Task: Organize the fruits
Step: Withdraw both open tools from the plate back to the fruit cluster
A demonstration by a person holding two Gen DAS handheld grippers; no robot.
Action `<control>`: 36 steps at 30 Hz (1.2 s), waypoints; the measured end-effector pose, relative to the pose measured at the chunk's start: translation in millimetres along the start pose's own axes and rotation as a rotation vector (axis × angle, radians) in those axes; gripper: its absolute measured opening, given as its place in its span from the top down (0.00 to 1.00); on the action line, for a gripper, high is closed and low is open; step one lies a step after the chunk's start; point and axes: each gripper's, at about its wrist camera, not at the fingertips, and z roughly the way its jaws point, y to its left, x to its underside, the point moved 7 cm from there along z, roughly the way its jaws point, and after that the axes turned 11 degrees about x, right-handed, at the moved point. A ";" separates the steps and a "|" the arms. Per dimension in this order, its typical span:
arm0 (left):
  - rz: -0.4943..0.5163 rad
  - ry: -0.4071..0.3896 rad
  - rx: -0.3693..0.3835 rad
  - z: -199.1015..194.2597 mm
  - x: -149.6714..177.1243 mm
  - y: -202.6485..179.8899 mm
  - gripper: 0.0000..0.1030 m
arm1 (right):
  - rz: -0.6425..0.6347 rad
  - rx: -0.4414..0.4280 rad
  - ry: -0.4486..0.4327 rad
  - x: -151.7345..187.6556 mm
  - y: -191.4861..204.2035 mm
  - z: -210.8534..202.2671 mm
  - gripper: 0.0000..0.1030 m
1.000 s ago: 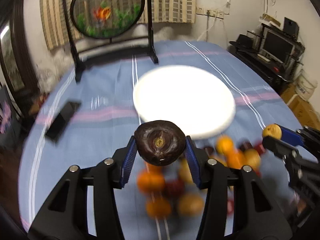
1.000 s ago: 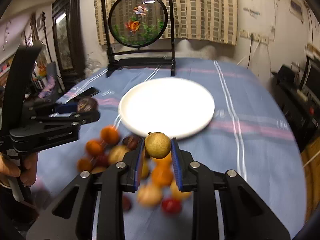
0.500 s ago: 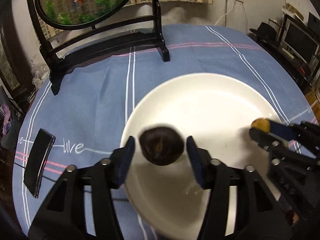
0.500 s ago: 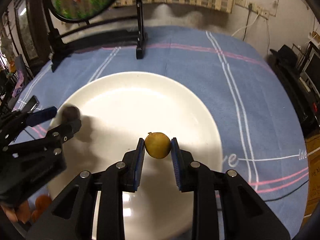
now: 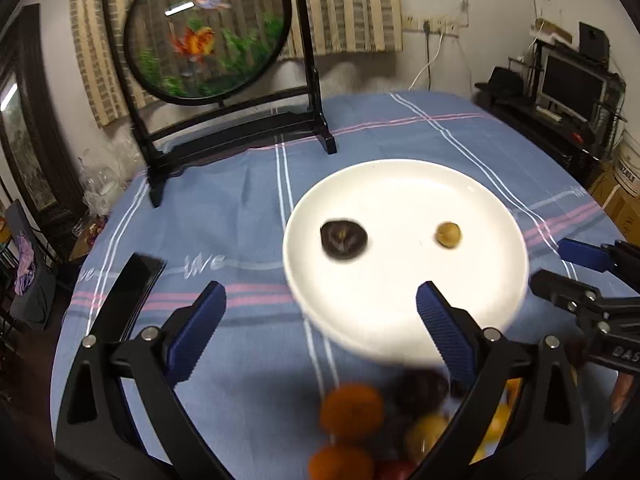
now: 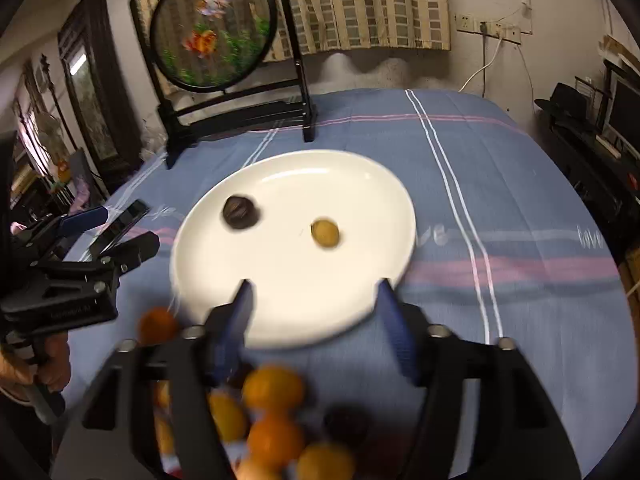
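A white plate (image 5: 480,208) (image 6: 360,176) lies on the blue striped tablecloth. On it rest a dark purple fruit (image 5: 343,237) (image 6: 239,211) at the left and a small yellow-brown fruit (image 5: 448,234) (image 6: 325,233) at the right. My left gripper (image 5: 320,308) is open and empty, near the plate's front edge. My right gripper (image 6: 314,312) is open and empty too, in front of the plate; it also shows in the left wrist view (image 5: 576,272). A blurred pile of orange, yellow and dark fruits (image 5: 384,424) (image 6: 272,416) lies below both grippers.
A round fish-picture screen on a black stand (image 5: 208,32) (image 6: 212,28) stands at the table's far side. A black phone (image 5: 132,288) (image 6: 120,226) lies left of the plate. The left gripper shows in the right wrist view (image 6: 100,232). Furniture and a monitor (image 5: 572,80) stand at the right.
Both grippers opened, left their fruits on the plate and pulled back toward the fruit pile. The dark fruit and the yellow-brown fruit now rest on the plate.
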 end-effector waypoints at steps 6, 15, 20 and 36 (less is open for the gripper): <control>-0.094 0.022 0.020 -33.2 58.3 3.3 0.05 | 0.065 -0.017 -0.047 42.5 -4.0 -46.0 0.11; -0.163 0.005 0.003 -75.4 106.1 18.6 0.04 | 0.173 0.041 -0.083 90.5 -29.8 -84.8 0.04; -0.162 0.041 0.000 -80.0 130.6 15.9 0.04 | 0.159 0.054 -0.078 109.5 -33.2 -93.4 0.01; -0.150 0.091 -0.007 -66.8 157.2 12.1 0.04 | 0.130 0.002 -0.039 129.9 -13.3 -79.9 0.01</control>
